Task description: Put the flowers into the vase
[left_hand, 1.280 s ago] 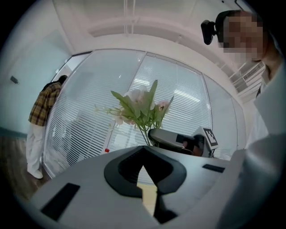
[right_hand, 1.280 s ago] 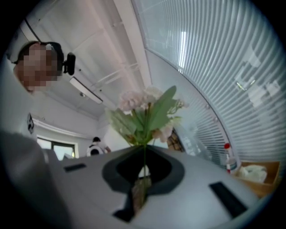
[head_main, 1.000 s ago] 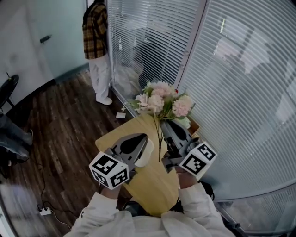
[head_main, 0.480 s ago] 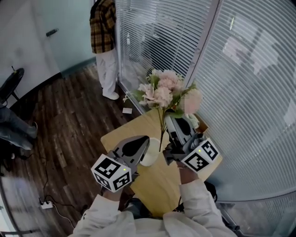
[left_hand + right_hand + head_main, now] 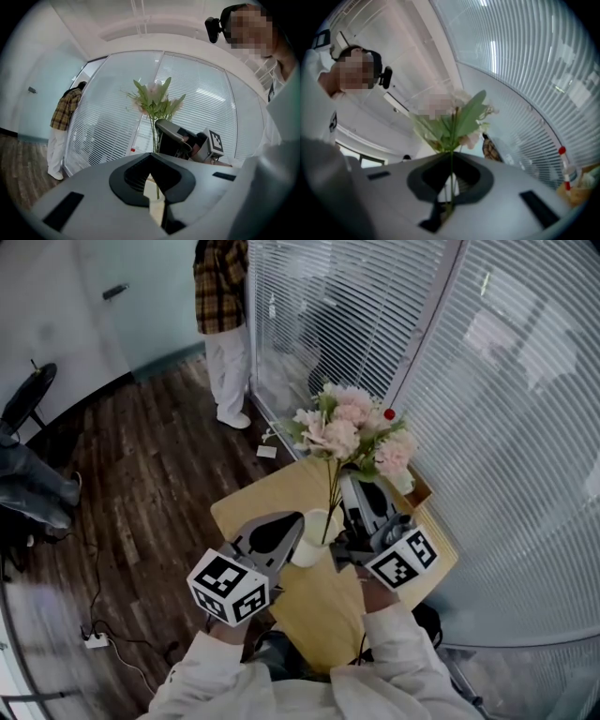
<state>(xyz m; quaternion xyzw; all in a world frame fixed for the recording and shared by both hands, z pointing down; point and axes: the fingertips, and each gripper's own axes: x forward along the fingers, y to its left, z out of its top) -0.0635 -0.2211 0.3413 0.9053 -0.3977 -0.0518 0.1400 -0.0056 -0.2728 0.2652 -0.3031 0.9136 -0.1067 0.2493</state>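
Observation:
A bunch of pink flowers with green leaves stands upright over the yellow table. My right gripper is shut on its thin stems and points up along them. The stems run down to the mouth of a white vase. From the left, my left gripper is shut on that vase. In the left gripper view the cream vase shows between the jaws, with the flowers and the right gripper behind. The right gripper view shows a stem between its jaws under the flowers.
A glass wall with white blinds runs close behind and to the right of the table. A small box sits at the table's far corner. A person in a plaid shirt stands by the blinds. A power strip lies on the wooden floor.
The vase in my left gripper has moved right, under the stems; their lower ends hung beside it before and now meet its mouth. The flowers stay upright in the right gripper.

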